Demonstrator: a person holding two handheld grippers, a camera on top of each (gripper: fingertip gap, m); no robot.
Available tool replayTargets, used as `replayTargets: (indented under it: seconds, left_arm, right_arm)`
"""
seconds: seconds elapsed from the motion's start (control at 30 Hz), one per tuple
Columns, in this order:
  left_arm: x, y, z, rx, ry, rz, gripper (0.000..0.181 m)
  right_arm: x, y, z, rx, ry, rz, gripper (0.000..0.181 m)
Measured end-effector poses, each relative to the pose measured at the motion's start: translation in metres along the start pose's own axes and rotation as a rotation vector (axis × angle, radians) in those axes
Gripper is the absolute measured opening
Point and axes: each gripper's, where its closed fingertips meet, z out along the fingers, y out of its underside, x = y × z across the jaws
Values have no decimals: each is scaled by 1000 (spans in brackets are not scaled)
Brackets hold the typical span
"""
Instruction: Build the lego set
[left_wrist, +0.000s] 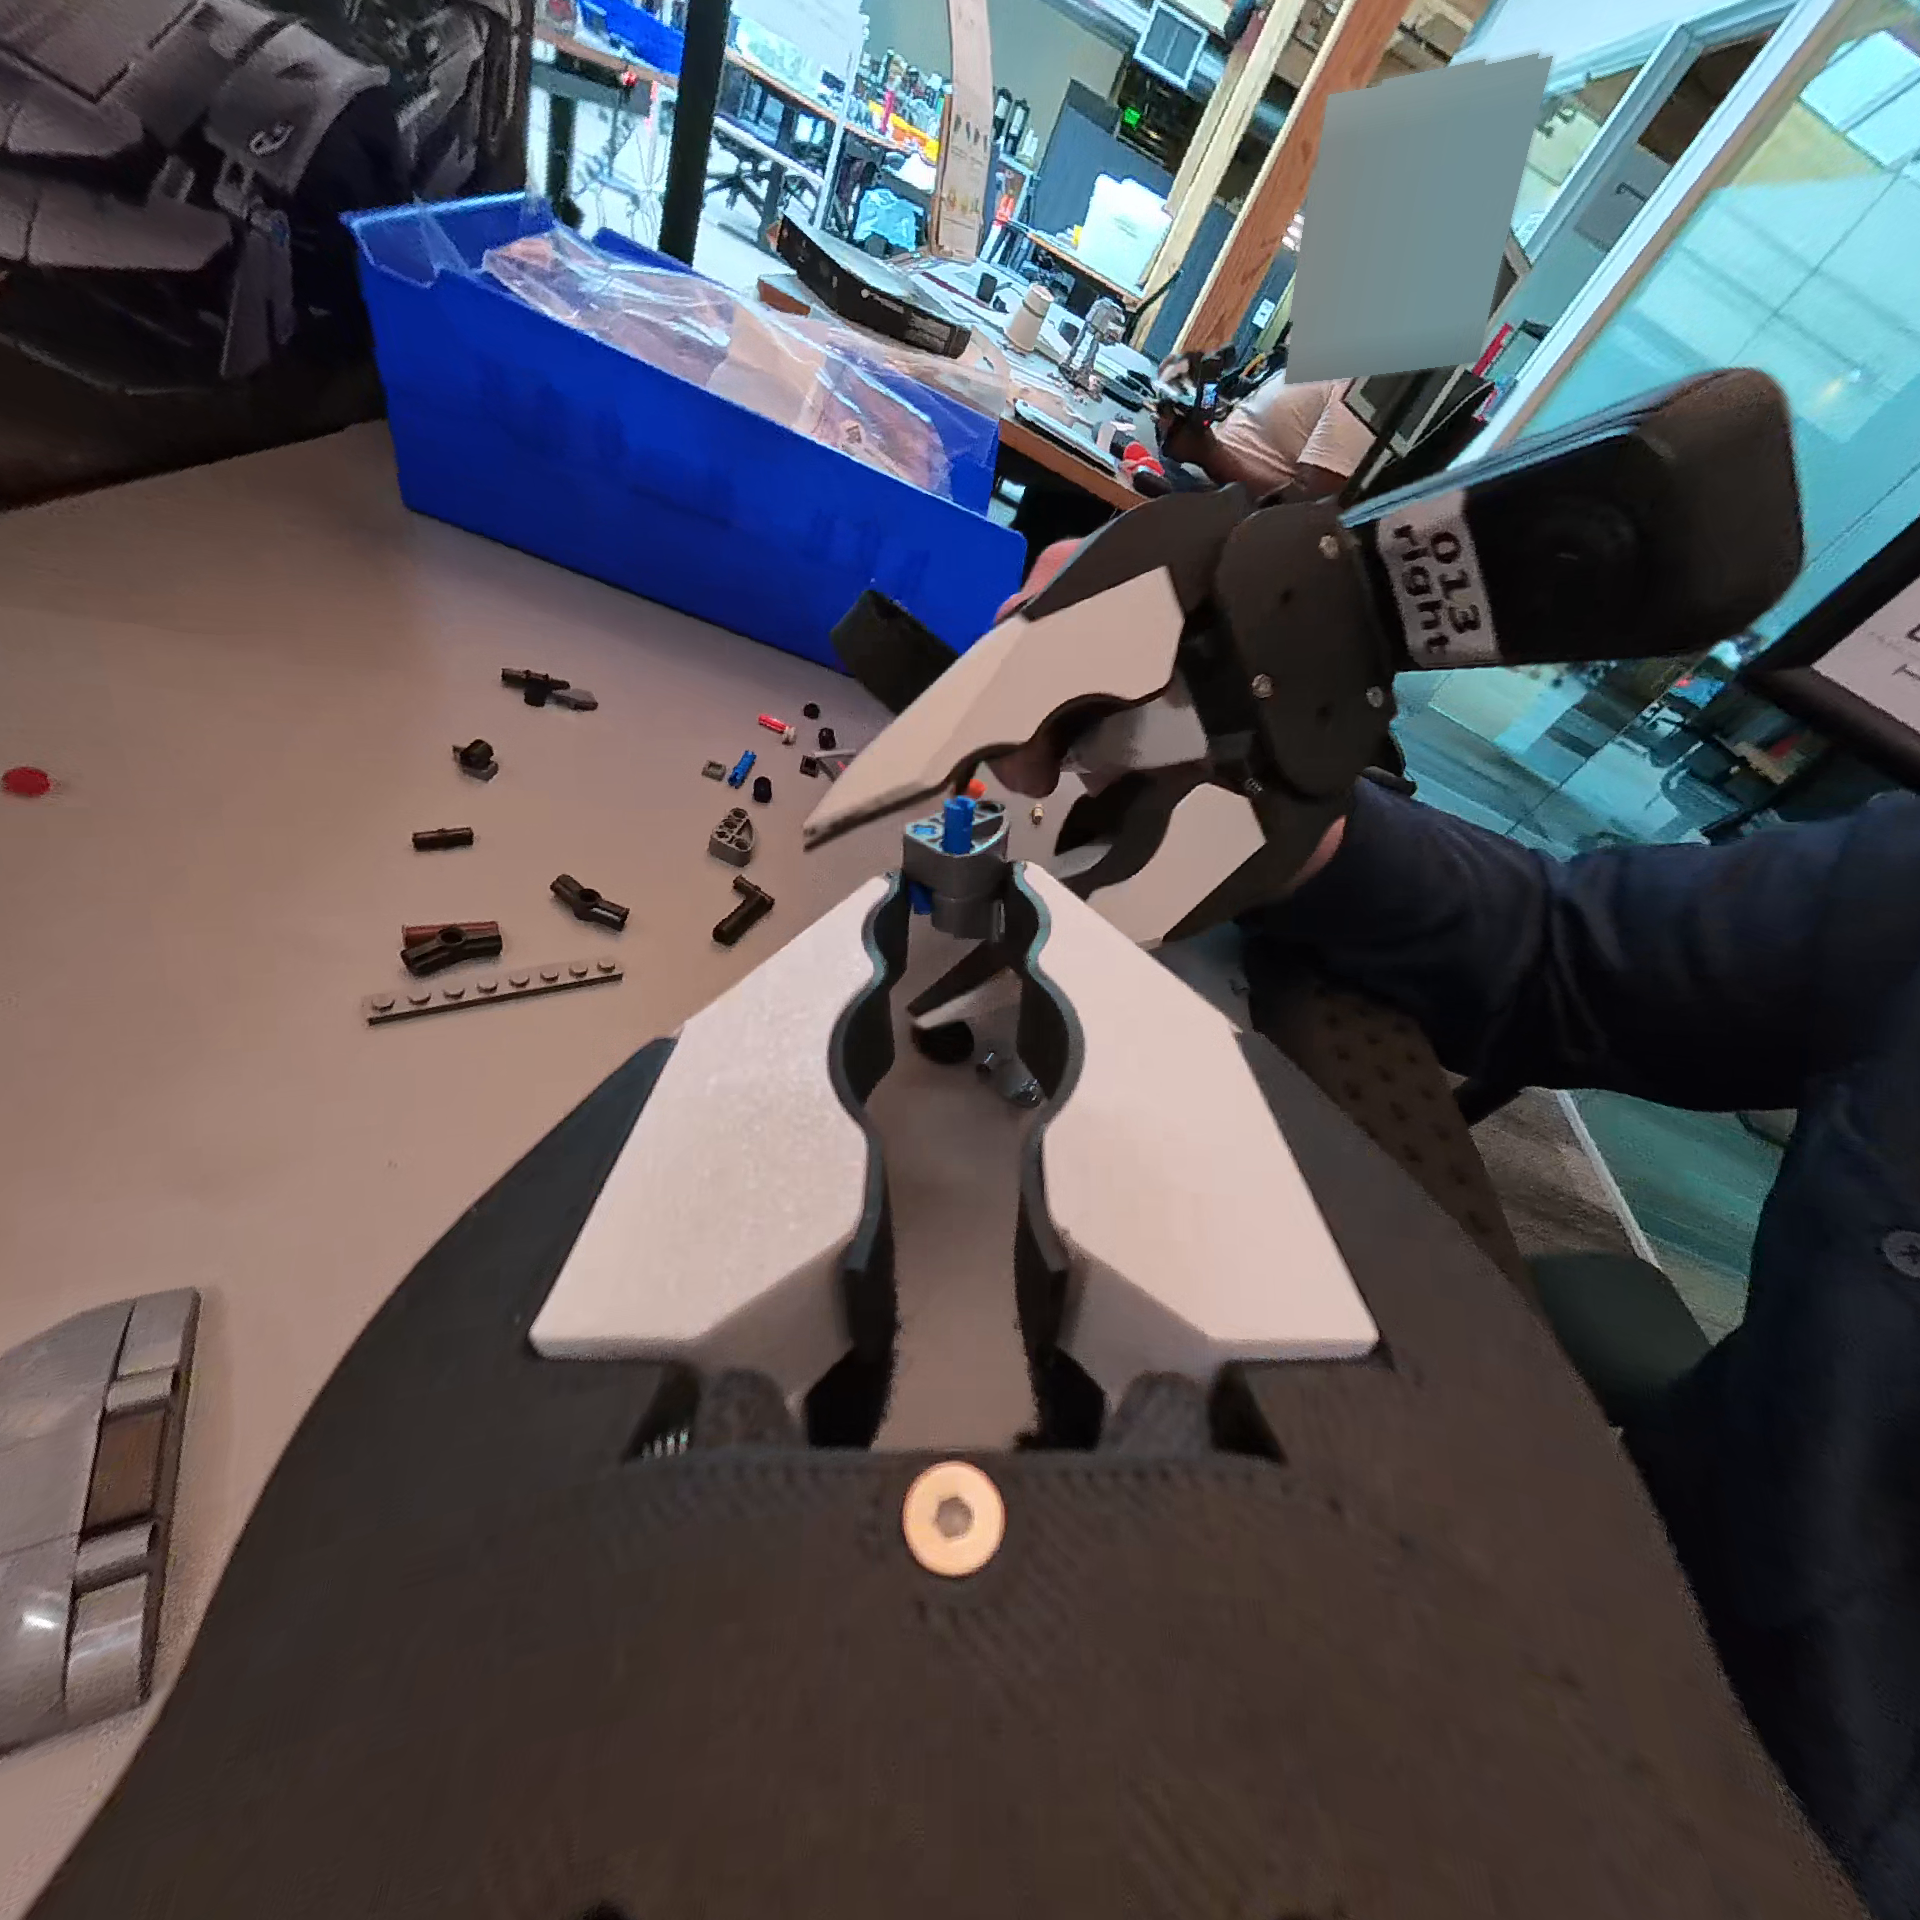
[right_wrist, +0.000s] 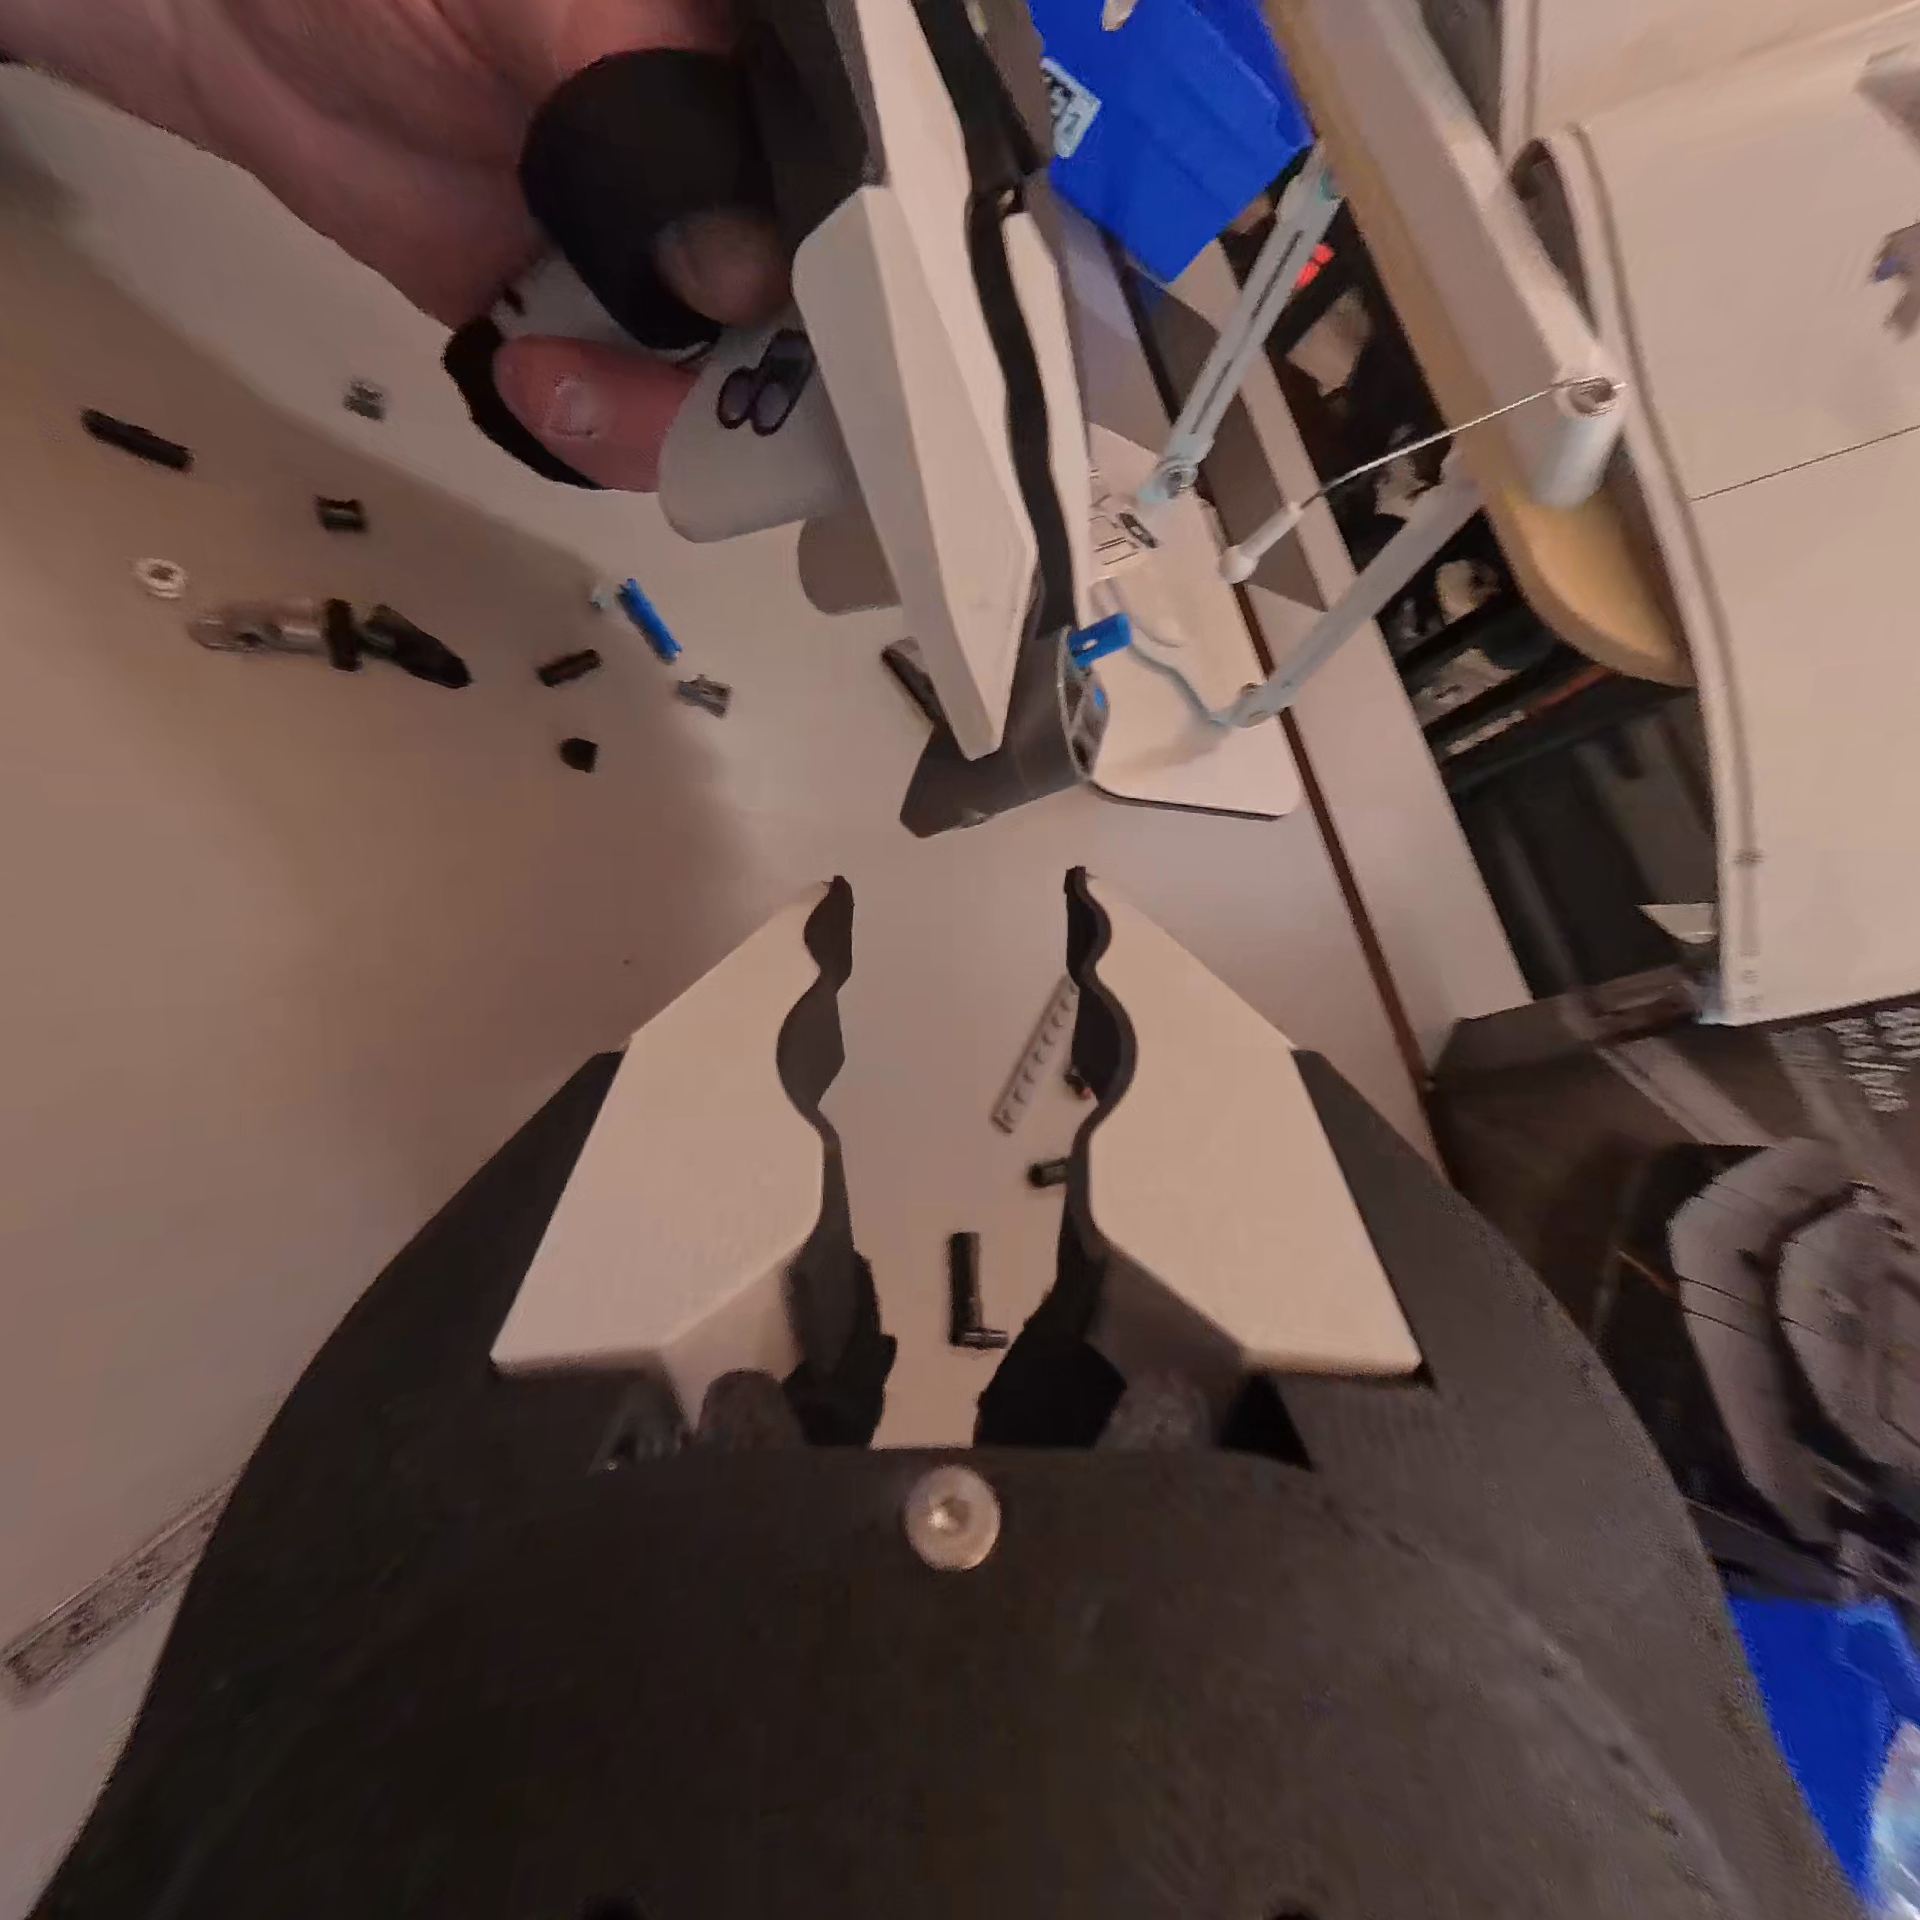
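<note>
My left gripper (left_wrist: 956, 883) is shut on a small grey Technic piece (left_wrist: 951, 873) with a blue pin (left_wrist: 956, 821) standing out of its top, held above the table. It also shows in the right wrist view (right_wrist: 1039, 727), with the grey piece (right_wrist: 1081, 717) and the blue pin (right_wrist: 1096, 636) at its tip. My right gripper (right_wrist: 956, 888) is open and empty, its tips just short of the held piece. In the left wrist view the right gripper (left_wrist: 945, 821) comes in from the upper right, with one finger on each side of the blue pin.
Loose parts lie on the beige table (left_wrist: 208, 1143): a long grey studded plate (left_wrist: 494, 992), black connectors (left_wrist: 587, 899), a grey piece (left_wrist: 732, 836), a blue pin (left_wrist: 740, 769). A blue bin (left_wrist: 665, 457) with plastic bags stands behind. A grey built section (left_wrist: 83, 1507) lies lower left. Left and right tips are no more than a few centimetres apart.
</note>
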Motion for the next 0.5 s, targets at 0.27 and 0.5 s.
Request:
replayTargets:
  seconds: [0.27, 0.5]
  left_arm:
    - [-2, 5, 7, -20, -27, -27, 15]
    - [-17, 1, -3, 0, -91, -47, 15]
  right_arm:
    - [-2, 0, 2, -48, 57, -111, 31]
    - [10, -2, -1, -27, 102, -45, 29]
